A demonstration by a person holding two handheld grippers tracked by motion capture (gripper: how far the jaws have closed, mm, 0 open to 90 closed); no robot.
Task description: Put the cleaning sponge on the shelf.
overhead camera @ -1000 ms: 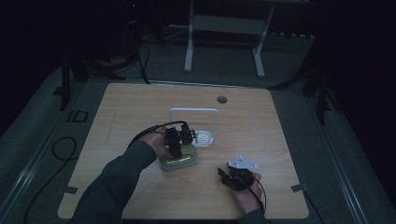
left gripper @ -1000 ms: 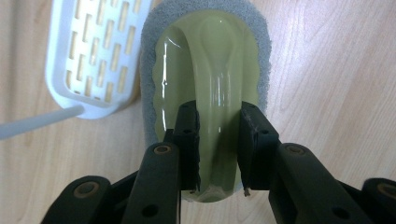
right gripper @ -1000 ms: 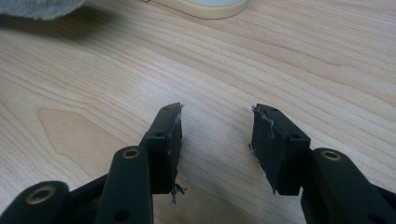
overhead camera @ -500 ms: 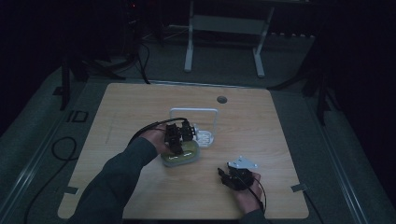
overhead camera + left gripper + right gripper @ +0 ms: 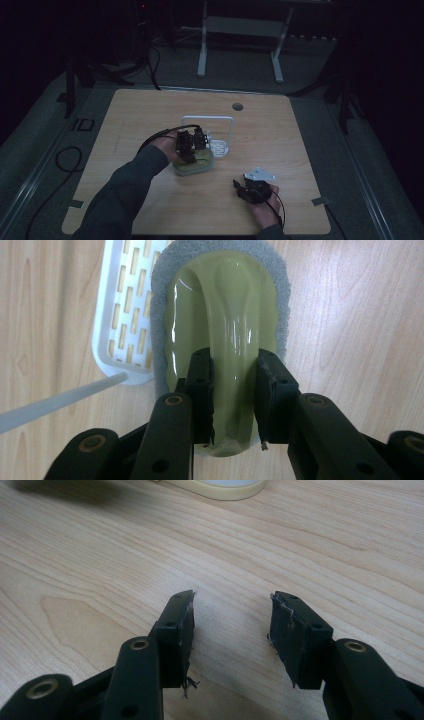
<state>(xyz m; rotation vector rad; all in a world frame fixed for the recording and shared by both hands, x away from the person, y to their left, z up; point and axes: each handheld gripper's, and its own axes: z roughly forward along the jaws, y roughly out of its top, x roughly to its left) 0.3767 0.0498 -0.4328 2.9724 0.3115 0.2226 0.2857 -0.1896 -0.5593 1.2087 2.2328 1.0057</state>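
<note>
While the table carries the white slotted tray, the green scrub brush lies just beside it, clamped at its ridge by the left gripper. The right gripper idles, jaws wide. Judged step: grasp secured; next, a steady lift.

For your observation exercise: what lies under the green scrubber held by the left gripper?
A grey pad rims the green scrubber underneath, resting on the wooden table. Its edge overlaps the white slotted tray. The left gripper clamps its ridge; anything beneath is hidden.
</note>
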